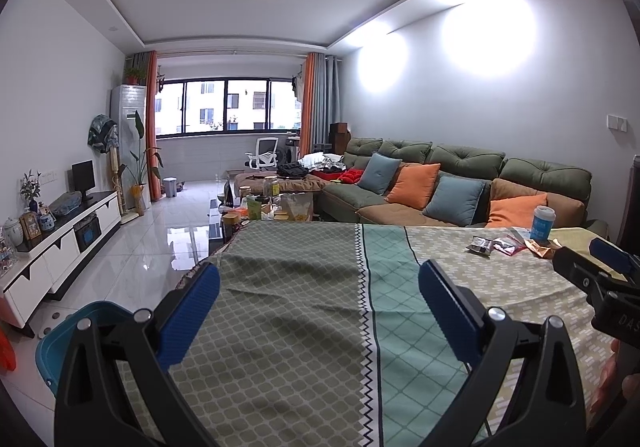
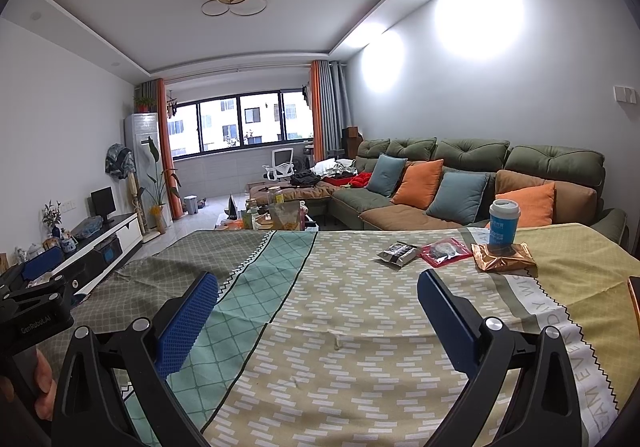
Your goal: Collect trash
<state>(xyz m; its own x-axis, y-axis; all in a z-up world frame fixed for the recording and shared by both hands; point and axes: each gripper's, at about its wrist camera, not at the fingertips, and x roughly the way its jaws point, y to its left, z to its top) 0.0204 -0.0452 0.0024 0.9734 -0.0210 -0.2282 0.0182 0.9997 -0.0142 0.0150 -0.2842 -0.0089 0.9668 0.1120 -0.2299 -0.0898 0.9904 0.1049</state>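
Holding both grippers out level and side by side, left gripper (image 1: 319,301) with its blue pads (image 1: 188,317) spread wide and gripping nothing. Keeping the right gripper (image 2: 318,313) just as wide, blue fingers (image 2: 450,321) parted with nothing between them. Each one peeking into the edge of the other's wrist view, a bit of hand (image 2: 42,383) wrapping the left handle.

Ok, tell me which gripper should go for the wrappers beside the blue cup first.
Right. The open right gripper faces the silver-black foil wrapper, red plastic packet and crumpled gold wrapper directly ahead. From the open left gripper they sit far off to its right.
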